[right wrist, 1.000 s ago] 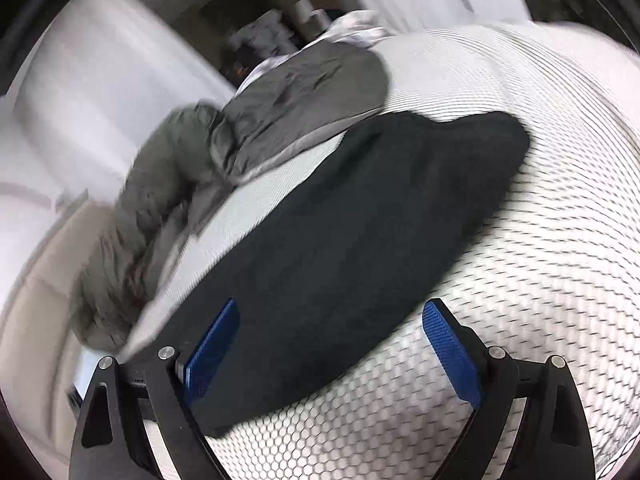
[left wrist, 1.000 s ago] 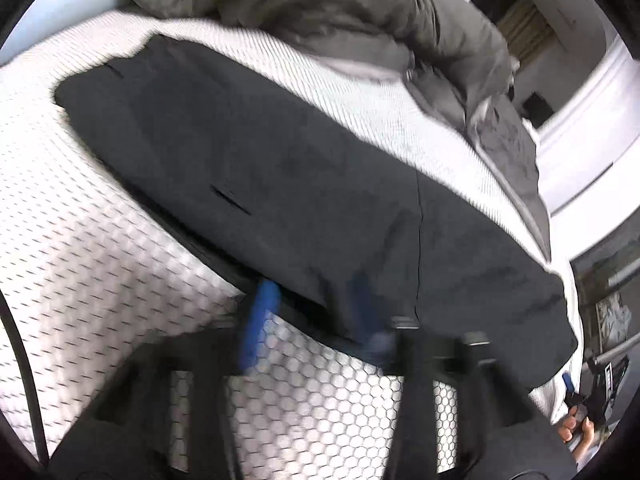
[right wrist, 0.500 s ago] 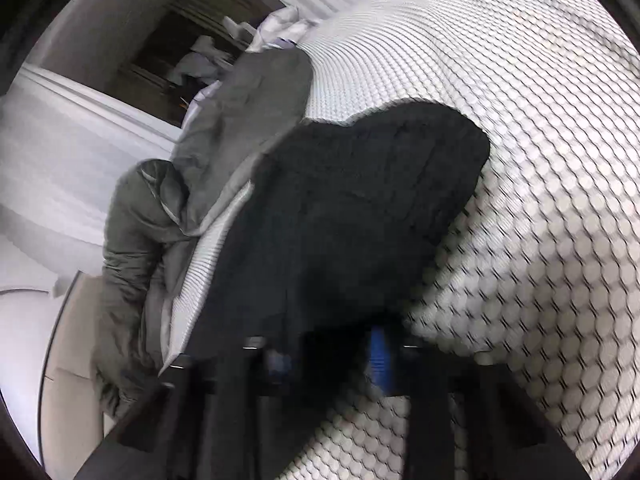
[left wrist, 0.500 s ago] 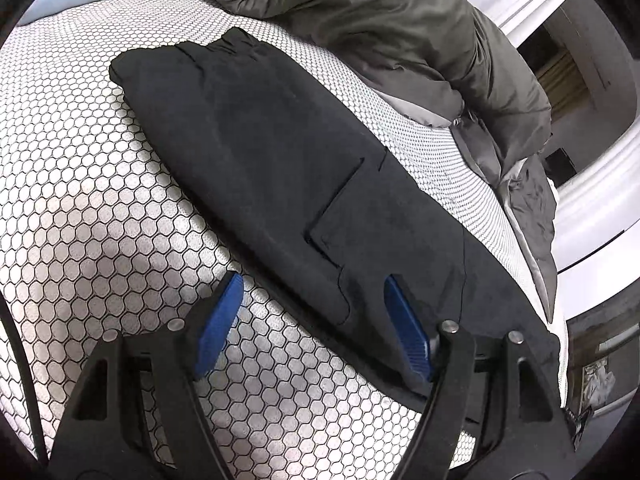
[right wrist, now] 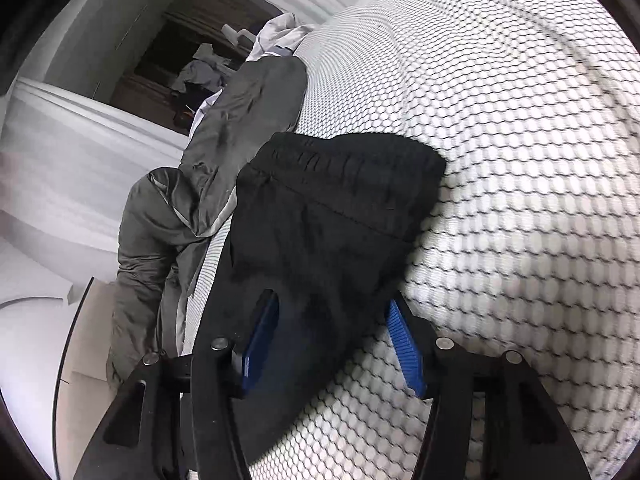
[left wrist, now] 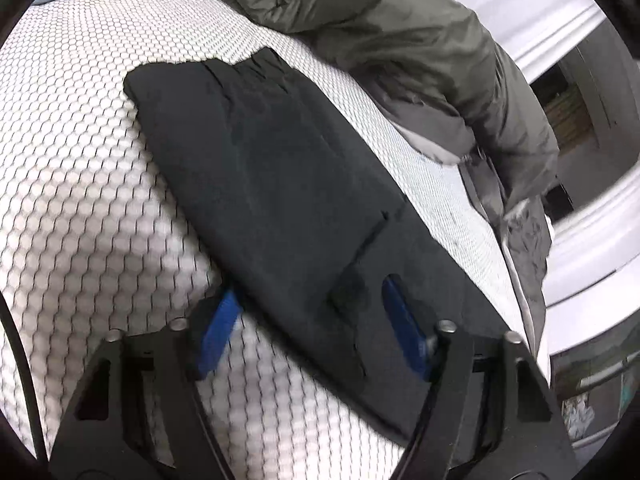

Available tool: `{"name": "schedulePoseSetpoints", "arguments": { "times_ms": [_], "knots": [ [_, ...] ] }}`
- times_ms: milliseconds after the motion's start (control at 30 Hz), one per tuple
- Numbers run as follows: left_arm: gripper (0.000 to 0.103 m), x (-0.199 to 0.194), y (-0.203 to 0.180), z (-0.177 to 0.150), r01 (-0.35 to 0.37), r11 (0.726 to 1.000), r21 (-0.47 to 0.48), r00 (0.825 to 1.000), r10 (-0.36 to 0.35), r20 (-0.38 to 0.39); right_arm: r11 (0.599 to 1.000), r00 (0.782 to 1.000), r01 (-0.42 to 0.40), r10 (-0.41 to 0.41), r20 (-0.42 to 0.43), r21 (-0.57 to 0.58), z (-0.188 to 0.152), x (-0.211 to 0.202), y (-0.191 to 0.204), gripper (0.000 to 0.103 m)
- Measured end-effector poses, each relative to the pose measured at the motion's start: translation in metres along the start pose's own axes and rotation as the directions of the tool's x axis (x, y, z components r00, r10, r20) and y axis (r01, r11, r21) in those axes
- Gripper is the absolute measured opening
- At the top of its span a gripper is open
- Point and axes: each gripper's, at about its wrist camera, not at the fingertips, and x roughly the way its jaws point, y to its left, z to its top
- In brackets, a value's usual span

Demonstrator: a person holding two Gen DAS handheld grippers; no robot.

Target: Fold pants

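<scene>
Pants (left wrist: pixel 280 184), black, flat on honeycomb-print mattress (left wrist: pixel 80 200), grey jacket (left wrist: pixel 400 40) just beyond. Left gripper (left wrist: pixel 312 328) half-open, just closing, astride the near edge (pads not visibly pressing). Right gripper (right wrist: pixel 332 336) half-open, just widening, fabric between.

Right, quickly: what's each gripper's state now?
Left gripper: open, jaws just closing around black pants edge.
Right gripper: open, jaws just opening, black pants between them.
</scene>
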Motion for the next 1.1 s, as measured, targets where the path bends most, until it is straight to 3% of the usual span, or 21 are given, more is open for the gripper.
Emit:
{"name": "schedulePoseSetpoints", "arguments": {
  "times_ms": [33,100,133,200,300,433,600,667,767,833,900,967,1033,1100],
  "knots": [
    [0.031,0.004,0.0,0.004,-0.031,0.999,0.003,0.999,0.031,0.014,1.0,1.0,-0.009,0.009,-0.009,-0.005,0.001,0.007,0.002,0.056],
    [0.011,0.009,0.002,0.008,-0.053,0.999,0.002,0.998,0.053,0.022,1.0,1.0,-0.002,0.002,-0.011,-0.02,0.003,0.014,0.004,0.051],
    [0.006,0.01,0.003,0.009,-0.048,0.999,-0.005,0.998,0.048,0.027,0.999,1.0,0.006,-0.006,-0.003,-0.032,0.003,0.017,0.008,0.034],
    [0.004,0.004,0.003,0.011,-0.04,0.999,-0.008,0.998,0.04,0.045,0.998,1.0,0.021,-0.021,0.005,-0.054,0.003,0.024,0.009,0.018],
    [0.003,-0.016,-0.005,0.008,-0.089,0.994,0.062,0.993,0.083,0.086,0.996,0.999,0.05,-0.049,0.024,-0.079,-0.003,0.024,0.016,0.011],
    [0.003,-0.053,0.004,-0.005,-0.161,0.981,0.104,0.979,0.146,0.142,0.986,0.999,0.053,-0.052,0.013,-0.156,-0.016,0.016,0.029,0.01],
    [0.005,-0.076,0.031,-0.008,-0.184,0.979,0.083,0.979,0.175,0.109,0.972,0.997,0.067,-0.074,-0.023,-0.224,-0.046,-0.013,0.018,0.01],
    [0.01,-0.081,0.035,-0.009,-0.218,0.971,0.095,0.973,0.209,0.099,0.965,0.993,0.105,-0.116,-0.032,-0.241,-0.052,-0.016,0.015,0.014],
    [0.028,-0.093,0.033,-0.005,-0.263,0.958,0.111,0.96,0.248,0.131,0.956,0.987,0.155,-0.157,0.012,-0.249,-0.052,-0.032,0.019,0.038],
    [0.051,-0.109,0.031,-0.002,-0.263,0.959,0.104,0.954,0.243,0.174,0.95,0.98,0.193,-0.173,0.101,-0.247,-0.048,-0.053,0.023,0.048],
    [0.06,-0.129,0.02,-0.006,-0.238,0.962,0.133,0.953,0.205,0.223,0.912,0.955,0.255,-0.186,0.23,-0.322,-0.05,-0.074,0.041,0.049],
    [0.074,-0.141,-0.004,-0.014,-0.177,0.96,0.215,0.959,0.12,0.255,0.864,0.944,0.287,-0.182,0.274,-0.414,-0.059,-0.079,0.059,0.057],
    [0.103,-0.144,-0.031,-0.029,-0.118,0.94,0.319,0.968,0.037,0.25,0.819,0.958,0.253,-0.137,0.254,-0.515,-0.073,-0.074,0.077,0.08],
    [0.102,-0.137,-0.063,-0.053,-0.057,0.9,0.433,0.976,-0.041,0.213,0.788,0.974,0.202,-0.098,0.206,-0.582,-0.087,-0.063,0.092,0.088]
  ]
}}
